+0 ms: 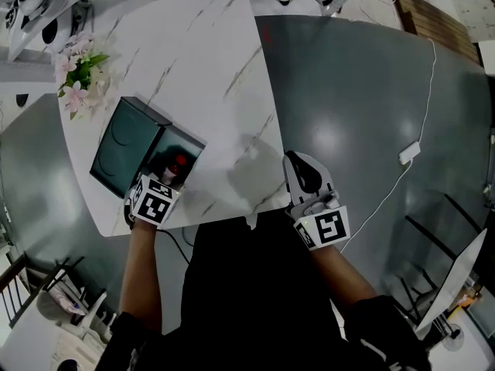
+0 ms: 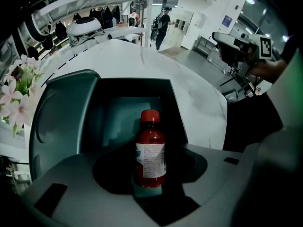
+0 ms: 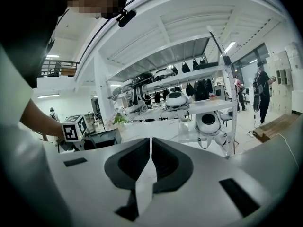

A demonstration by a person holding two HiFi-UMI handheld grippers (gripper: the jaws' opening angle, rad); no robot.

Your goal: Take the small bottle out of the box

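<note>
Grasping step, inside the open box (image 2: 118,86) on the table (image 1: 209,68). The left gripper (image 1: 164,182) points steeply down into it, its fingers (image 2: 75,178) closed on the lower end of the bottle (image 2: 150,155) — small, dark red contents, red cap, pale printed label. The next move, I judge, is a straight lift clear of the walls. The right gripper (image 3: 150,169) is at the table's near edge — fingers together, empty.

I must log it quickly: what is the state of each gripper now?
Left gripper: tongs apart around the small red plastic bottle; whether they press it cannot be told.
Right gripper: closed, holding nothing.
</note>
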